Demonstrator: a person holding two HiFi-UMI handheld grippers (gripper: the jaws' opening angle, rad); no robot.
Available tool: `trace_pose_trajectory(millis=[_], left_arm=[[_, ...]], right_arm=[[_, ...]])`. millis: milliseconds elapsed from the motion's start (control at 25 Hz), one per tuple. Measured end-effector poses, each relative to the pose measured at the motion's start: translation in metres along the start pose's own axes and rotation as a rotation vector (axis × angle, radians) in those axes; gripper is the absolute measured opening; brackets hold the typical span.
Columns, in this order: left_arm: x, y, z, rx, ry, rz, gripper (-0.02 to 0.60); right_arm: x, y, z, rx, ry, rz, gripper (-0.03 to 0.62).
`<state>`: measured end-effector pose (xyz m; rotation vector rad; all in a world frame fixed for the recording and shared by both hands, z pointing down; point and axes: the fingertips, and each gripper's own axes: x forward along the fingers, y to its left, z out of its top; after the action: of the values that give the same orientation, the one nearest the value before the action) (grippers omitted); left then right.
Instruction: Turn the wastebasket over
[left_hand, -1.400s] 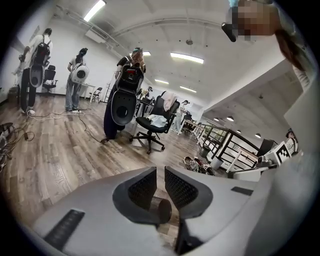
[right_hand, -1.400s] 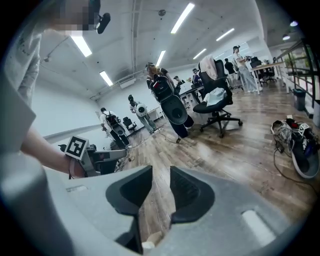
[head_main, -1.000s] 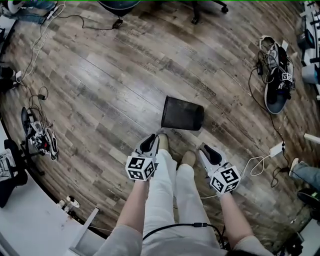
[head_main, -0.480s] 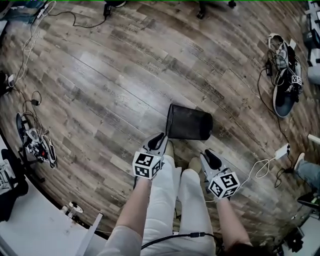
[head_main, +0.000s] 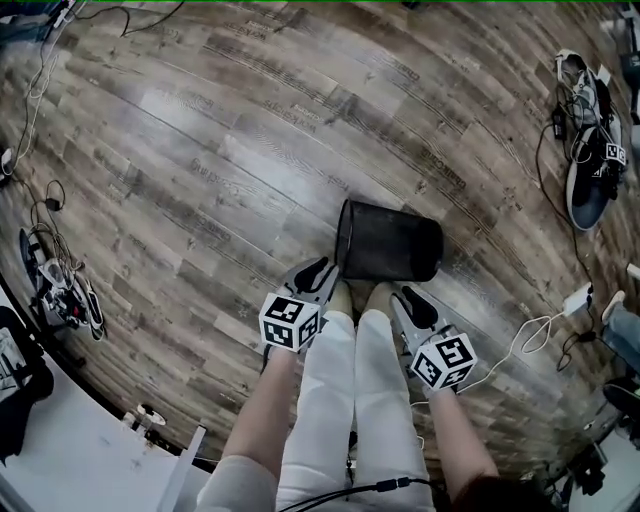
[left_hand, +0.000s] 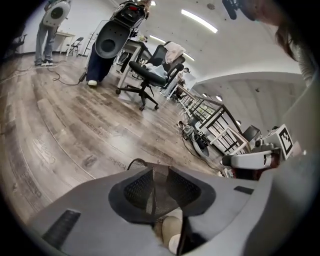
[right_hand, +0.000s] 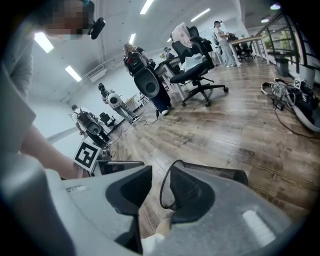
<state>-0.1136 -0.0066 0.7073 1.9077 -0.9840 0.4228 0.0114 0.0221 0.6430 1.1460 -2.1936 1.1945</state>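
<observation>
The black mesh wastebasket (head_main: 392, 243) lies on its side on the wood floor, open mouth toward the left of the head view. My left gripper (head_main: 318, 270) sits right at the mouth's rim, jaws opening. In the left gripper view (left_hand: 159, 172) the mesh wall (left_hand: 159, 187) shows in the gap between the jaws, not pressed. My right gripper (head_main: 408, 298) hovers just short of the basket's near side. In the right gripper view (right_hand: 156, 182) its jaws stand apart, with the basket's rim (right_hand: 167, 192) just beyond them. Neither holds anything.
The person's white-trousered legs (head_main: 350, 400) and shoes (head_main: 343, 296) stand between the grippers, close to the basket. Cables and gear lie at the left (head_main: 55, 285) and right (head_main: 592, 160). A white adapter (head_main: 580, 298), a white desk (head_main: 60, 450) and an office chair (left_hand: 150, 75) are nearby.
Both grippers have dropped and moved forward to the basket. The left one now reaches its rim, and the head view has closed in on the basket.
</observation>
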Motion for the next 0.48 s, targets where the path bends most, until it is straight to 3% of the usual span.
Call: trace_pose_trajectory(millis=[280, 480], left_arm=[[0.055, 0.023, -0.053, -0.032, 0.093, -0.09, 0.142], [0.079, 0.034, -0.07, -0.027, 0.149, -0.151, 0.147]], right_arm=[[0.035, -0.042, -0.037, 0.014, 0.026, -0.005, 0.101], [0.058, -0.06, -0.033, 0.011, -0.002, 0.004, 0.104]])
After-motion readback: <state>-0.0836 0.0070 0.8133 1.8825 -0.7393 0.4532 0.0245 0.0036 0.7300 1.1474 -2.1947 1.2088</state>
